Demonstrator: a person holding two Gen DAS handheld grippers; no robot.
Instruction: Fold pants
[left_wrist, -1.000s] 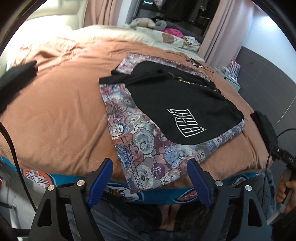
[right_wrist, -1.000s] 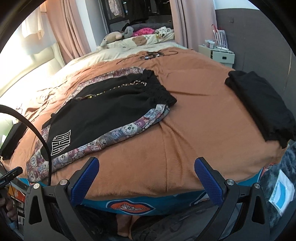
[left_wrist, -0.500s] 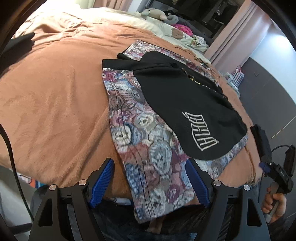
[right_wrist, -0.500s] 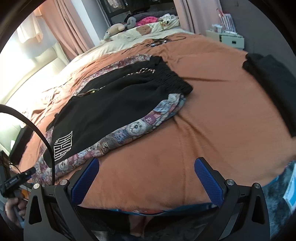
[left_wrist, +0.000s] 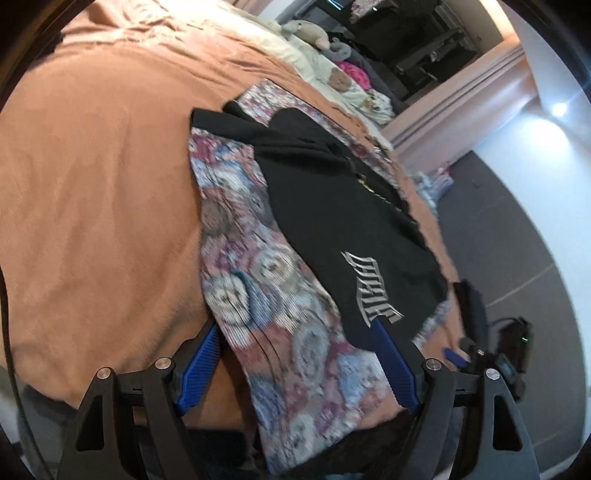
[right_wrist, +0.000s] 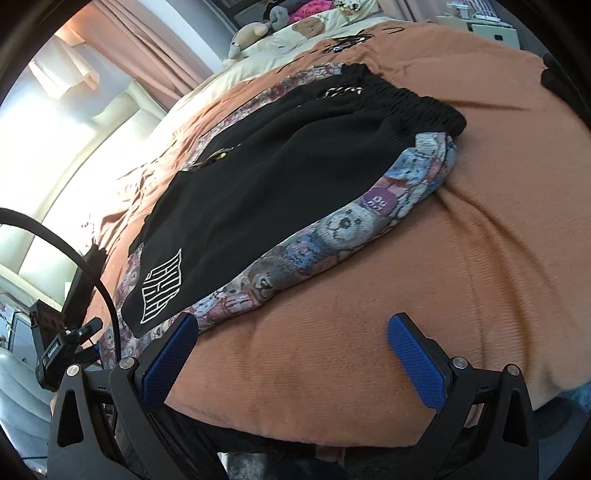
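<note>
The black pants lie flat on the bed, spread over a bear-print garment whose patterned edge shows along both long sides. The elastic waistband sits toward the far end in the right wrist view; the white-lettered leg hem is nearest the person.

Change noted: against the pictures of a second ago, both cameras are now closer to the bed and pitched further down, and the left wrist view has rolled, so the pants run diagonally. The left tool now straddles the near end of the bear-print garment, one blue pad just beside the lettered hem. The right tool hangs over bare orange cover, its left pad just beside the print edge. Both tools stand wide open with nothing gripped. Judgement: this is the approach to a first grasp; no fold is made yet.

Limits of view:
- The left wrist picture is motion-blurred; the print and lettering smear.
- Whether either pad touches fabric cannot be told.
- The near end of the bear-print garment drops over the bed edge and is cut off behind the left tool.
- The far leg of the pants is partly bunched and hard to trace.
- A dark item at the right edge of the right view is cropped and cannot be identified.
</note>
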